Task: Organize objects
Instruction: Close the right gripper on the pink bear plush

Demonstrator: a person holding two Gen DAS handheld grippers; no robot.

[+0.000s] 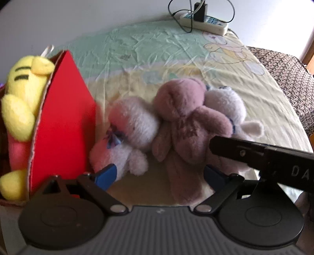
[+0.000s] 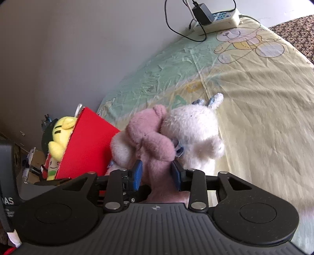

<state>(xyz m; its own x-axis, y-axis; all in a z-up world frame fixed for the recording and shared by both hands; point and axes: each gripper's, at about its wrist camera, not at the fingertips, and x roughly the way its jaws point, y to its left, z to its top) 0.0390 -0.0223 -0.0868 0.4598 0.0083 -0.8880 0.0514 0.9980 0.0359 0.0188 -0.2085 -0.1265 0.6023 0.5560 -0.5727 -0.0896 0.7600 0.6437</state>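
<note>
On a bed (image 2: 255, 117), the right gripper (image 2: 157, 174) clasps a mauve plush toy (image 2: 149, 137) — the left gripper (image 1: 159, 174) hangs spread, empty.

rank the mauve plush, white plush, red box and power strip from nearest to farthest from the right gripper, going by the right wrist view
1. mauve plush: between the jaws of the right gripper.
2. white plush: just behind it, to the right, touching the mauve one.
3. red box: off to the left, a yellow plush inside.
4. power strip: far end of the bed by the wall.
</note>
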